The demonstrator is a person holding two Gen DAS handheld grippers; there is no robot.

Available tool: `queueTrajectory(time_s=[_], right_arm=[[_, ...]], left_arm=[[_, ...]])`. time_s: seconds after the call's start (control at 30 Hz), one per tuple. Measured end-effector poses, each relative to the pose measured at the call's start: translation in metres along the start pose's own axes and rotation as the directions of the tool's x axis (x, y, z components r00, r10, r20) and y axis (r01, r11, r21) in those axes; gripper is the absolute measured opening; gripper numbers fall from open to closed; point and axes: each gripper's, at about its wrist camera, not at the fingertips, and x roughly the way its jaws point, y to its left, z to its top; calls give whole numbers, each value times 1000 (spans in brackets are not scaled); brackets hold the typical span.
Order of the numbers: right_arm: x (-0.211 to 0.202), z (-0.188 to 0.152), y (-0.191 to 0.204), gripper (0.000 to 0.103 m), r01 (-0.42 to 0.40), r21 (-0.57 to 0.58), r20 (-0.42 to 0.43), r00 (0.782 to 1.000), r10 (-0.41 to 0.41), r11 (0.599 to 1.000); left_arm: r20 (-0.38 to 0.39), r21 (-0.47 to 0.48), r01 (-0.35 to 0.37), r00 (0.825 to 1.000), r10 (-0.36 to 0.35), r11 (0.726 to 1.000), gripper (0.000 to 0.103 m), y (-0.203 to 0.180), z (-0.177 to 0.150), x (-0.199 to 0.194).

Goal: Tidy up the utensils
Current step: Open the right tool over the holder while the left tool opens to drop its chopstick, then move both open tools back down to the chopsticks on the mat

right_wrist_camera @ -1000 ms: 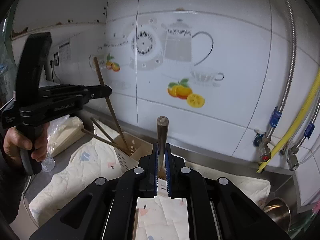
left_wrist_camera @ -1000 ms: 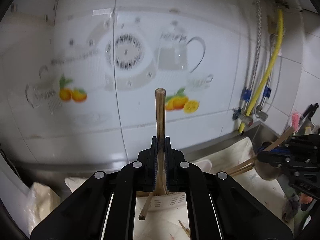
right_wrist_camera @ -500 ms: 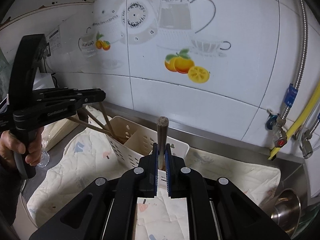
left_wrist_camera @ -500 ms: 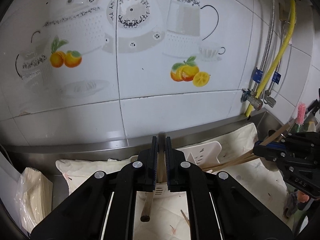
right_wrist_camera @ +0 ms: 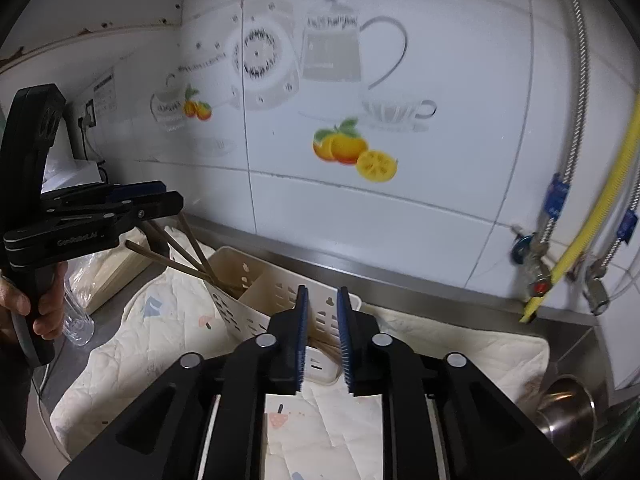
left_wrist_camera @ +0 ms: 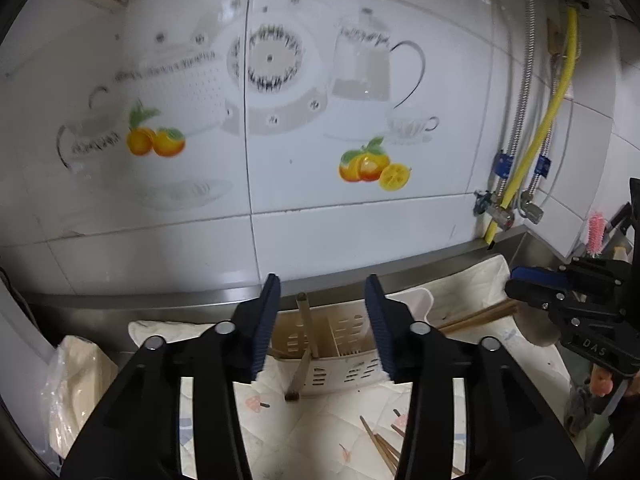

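I have both grippers over the holder [left_wrist_camera: 340,344] at bottom centre, since that is where chopsticks belong. My left gripper [left_wrist_camera: 322,320] has just been opening and stands wide; its chopstick [left_wrist_camera: 305,340] leans loose in the holder, clear of the pads. My right gripper [right_wrist_camera: 323,336] has just been parting too, a narrow gap with nothing between that I can make out. Loose chopsticks [left_wrist_camera: 384,450] lie on the cloth [right_wrist_camera: 132,344] at lower right. Leaning sticks [right_wrist_camera: 180,256] crowd the holder's left compartment.
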Motion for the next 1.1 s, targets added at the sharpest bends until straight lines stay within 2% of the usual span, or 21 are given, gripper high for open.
queueTrajectory(time_s=[0.13, 0.37, 0.73, 1.0, 1.1], right_arm=[[-29, -11, 5, 24, 5, -9, 52, 999, -4, 1000], [-52, -56, 21, 25, -24, -16, 56, 998, 25, 1000], [-42, -161, 44, 25, -57, 12, -67, 996, 57, 998], [-33, -211, 50, 25, -63, 47, -143, 987, 69, 997], [-27, -230, 54, 25, -70, 62, -178, 981, 80, 996]], left_arm=[[30, 9, -5, 1000, 5, 1000, 55, -9, -7, -25], [40, 4, 8, 999, -8, 1000, 63, -15, -47, -57], [-27, -42, 15, 1000, -16, 999, 68, -21, -129, -69], [-94, -110, -8, 996, -2, 994, 76, -11, -177, -65], [-113, -115, -40, 993, 27, 993, 82, -9, -190, -62]])
